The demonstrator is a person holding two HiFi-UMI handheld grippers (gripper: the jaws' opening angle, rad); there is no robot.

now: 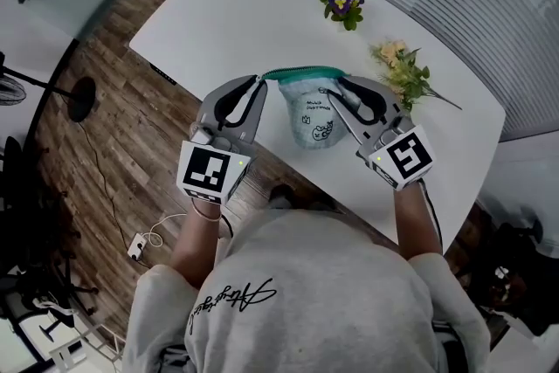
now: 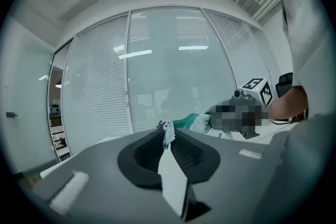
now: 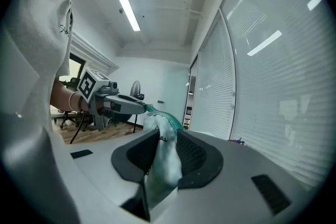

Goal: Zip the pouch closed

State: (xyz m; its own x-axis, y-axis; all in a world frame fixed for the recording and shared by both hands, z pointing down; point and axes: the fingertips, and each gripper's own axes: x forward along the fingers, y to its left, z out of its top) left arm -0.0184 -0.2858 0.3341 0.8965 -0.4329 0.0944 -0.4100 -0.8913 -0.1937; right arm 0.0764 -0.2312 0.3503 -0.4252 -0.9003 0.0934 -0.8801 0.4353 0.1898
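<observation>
Fingers (image 2: 143, 159) of the left gripper (image 2: 168, 132) stand almost together, pinching a thin pale tab at the end of the pouch (image 2: 198, 122), with only that sliver of fabric between the dark pads. On the right gripper (image 3: 164, 136) the fingers (image 3: 197, 157) sit a little further apart, and the pale cloth of the pouch (image 3: 164, 168) fills the gap, touching both pads.

From the head view the pouch (image 1: 314, 122) hangs between the two tools, held up above the near edge of the white table (image 1: 253, 13) (whether its bottom touches the tabletop I cannot tell). It is light blue-white with small printed drawings on its front. Its teal zipper (image 1: 306, 72) runs along the top, from the tips of the left gripper (image 1: 260, 83) to those of the right gripper (image 1: 337, 92); how far it is zipped I cannot tell. Both tools point roughly level and towards each other.

Farther back on the table stand a small bunch of purple flowers (image 1: 343, 3) and, to its right, a sprig of pale yellow flowers (image 1: 402, 67), both well apart from the pouch. Wooden floor (image 1: 113, 127) shows to the left of the table.
</observation>
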